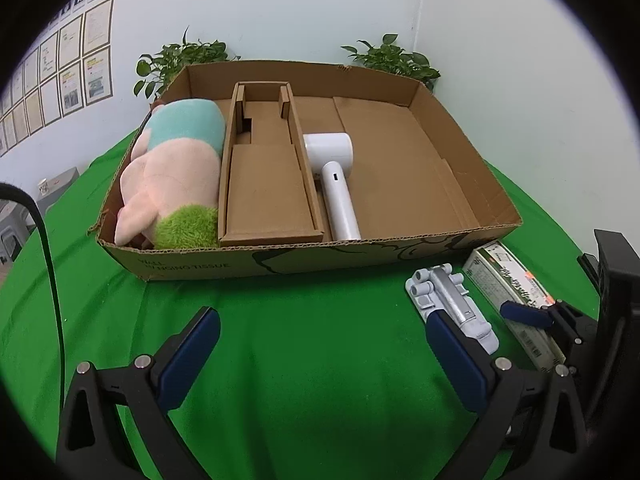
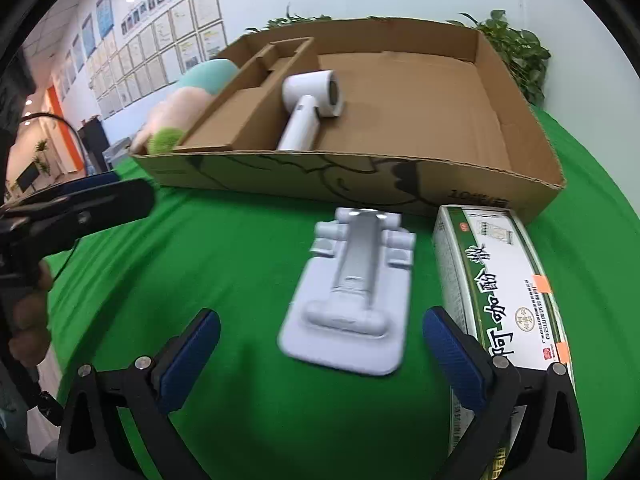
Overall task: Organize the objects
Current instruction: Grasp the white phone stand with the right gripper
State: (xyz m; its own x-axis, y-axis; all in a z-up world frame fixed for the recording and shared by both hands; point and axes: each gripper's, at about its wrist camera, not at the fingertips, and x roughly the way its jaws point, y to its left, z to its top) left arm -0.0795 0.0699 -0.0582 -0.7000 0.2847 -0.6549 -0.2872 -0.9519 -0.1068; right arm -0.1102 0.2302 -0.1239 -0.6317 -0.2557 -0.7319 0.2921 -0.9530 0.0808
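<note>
A shallow brown cardboard tray box (image 1: 280,264) is set toward the far edge of the green-cloth-covered counter (image 1: 300,360), its open top turned up so that things can be laid in from above. Along its left wall a soft plush toy in pink, teal and green (image 1: 176,176) is laid lengthwise, filling that narrow bay. A folded cardboard divider insert (image 1: 268,188) is fitted beside it, and it appears to serve as a partition that keeps the goods apart. Just right of the insert, a white hair dryer with a round barrel (image 1: 334,168) is rested on its side, handle toward the near wall; the remaining right part of the box is left bare, seemingly reserved for what is still outside.

Two things are still on the counter by the box's near right corner: a pale grey folding phone stand of plastic and metal (image 2: 352,280), lying flat, and a long white-and-green printed carton (image 2: 500,280), placed just beside it.

The left tool (image 1: 320,352) is held wide above bare cloth, gripping nothing. The right tool (image 2: 320,352) is likewise spread wide, with the stand's near end lined up between its pads, so a grasp on the stand is judged to be the step in hand.

On the box front, mirrored print is seen, of which "TISSUE" can be read. Large green Chinese characters are printed on the carton, too distorted to be read with confidence; orange stickers are stuck on it.
</note>
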